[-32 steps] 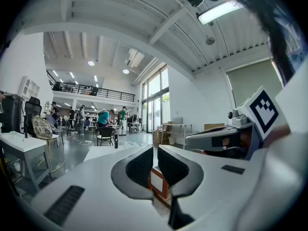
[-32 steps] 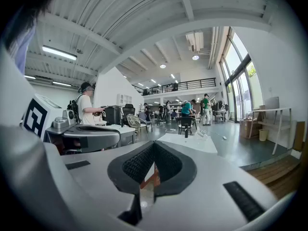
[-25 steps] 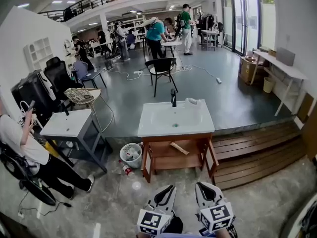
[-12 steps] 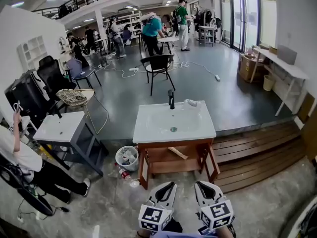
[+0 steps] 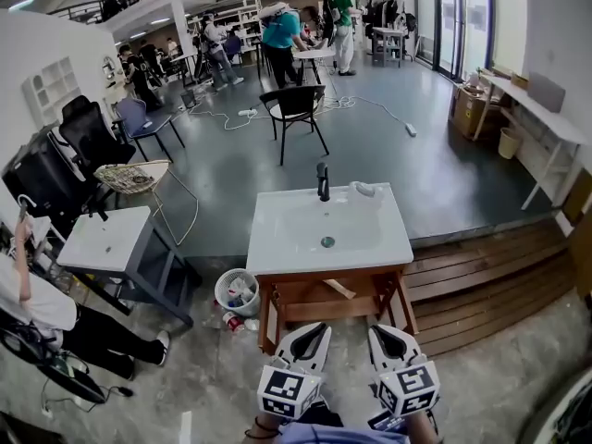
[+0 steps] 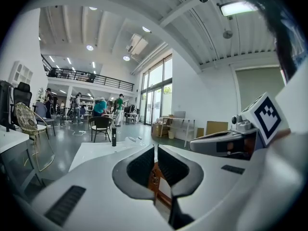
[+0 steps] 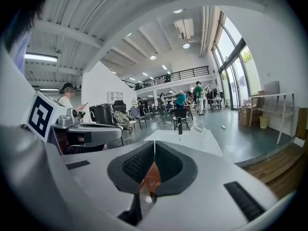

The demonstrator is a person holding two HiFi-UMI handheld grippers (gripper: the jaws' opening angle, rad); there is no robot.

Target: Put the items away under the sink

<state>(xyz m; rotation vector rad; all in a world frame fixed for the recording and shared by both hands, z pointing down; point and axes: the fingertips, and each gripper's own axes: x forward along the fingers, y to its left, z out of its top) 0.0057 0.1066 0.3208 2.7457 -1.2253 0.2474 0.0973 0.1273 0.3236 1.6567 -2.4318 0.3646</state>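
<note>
The left hand-held gripper (image 5: 319, 327) and right hand-held gripper (image 5: 376, 331) are closed and empty; the sink (image 5: 370, 239) stands apart at their 12 o'clock, a white bottle (image 5: 363, 189) near its faucet (image 5: 323, 181)

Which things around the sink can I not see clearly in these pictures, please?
- Shelf under the sink: head view, the sink overhangs it, so its back is hidden.
- Contents of the wastebasket: head view, too small.
- White item beside the faucet: head view, too small to name.
</note>
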